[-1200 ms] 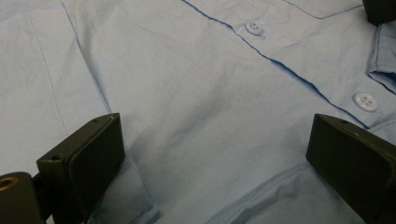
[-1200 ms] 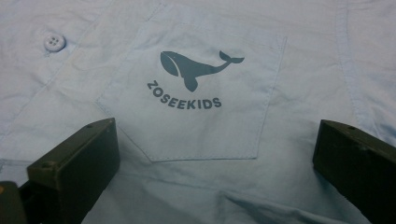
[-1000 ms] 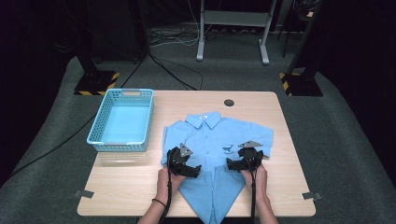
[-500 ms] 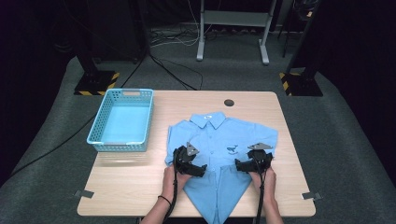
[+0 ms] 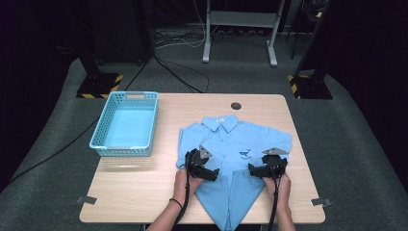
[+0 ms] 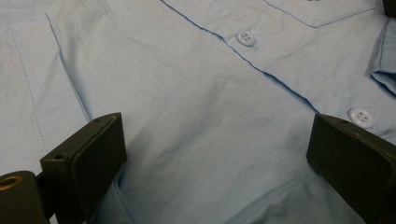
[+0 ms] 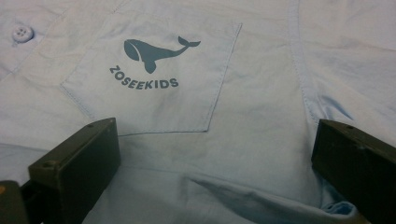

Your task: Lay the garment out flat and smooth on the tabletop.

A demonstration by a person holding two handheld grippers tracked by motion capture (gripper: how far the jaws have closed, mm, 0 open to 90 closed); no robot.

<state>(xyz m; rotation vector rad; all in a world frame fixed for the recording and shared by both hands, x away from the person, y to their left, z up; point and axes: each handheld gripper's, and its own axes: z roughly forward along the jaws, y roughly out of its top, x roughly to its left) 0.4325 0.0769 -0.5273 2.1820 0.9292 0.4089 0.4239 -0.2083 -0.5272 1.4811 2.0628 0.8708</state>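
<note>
The shirt (image 5: 234, 159) lies face up on the worktop (image 5: 144, 187), collar toward the far edge, its lower part drawn into a point that hangs over the near edge between the person's forearms. A blue basket (image 5: 126, 123) stands well apart to the left.

The left tool (image 5: 213, 173) rests on the cloth beside the button strip, jaws spread wide with only flat fabric between them; the left gripper view shows a button (image 6: 245, 38) and a soft fold rising near the bottom. The right tool (image 5: 252, 168) is likewise released, its jaws straddling the cloth just below the chest pocket (image 7: 154, 79) with the whale print.

The likely trouble is an uneven pinch. If either tool closes on smooth cloth without first gathering a ridge, the pads may slide off and catch nothing, or take only the top layer and leave the back of the shirt lying on the worktop, so any fold would come out crooked. Closing over a button or the stitched pocket edge could give a weak hold that slips when lifted. Because the lower part already overhangs the near edge, a pull toward the person, or one tool lifting ahead of the other, could drag the whole garment off the worktop or twist it out of square.
</note>
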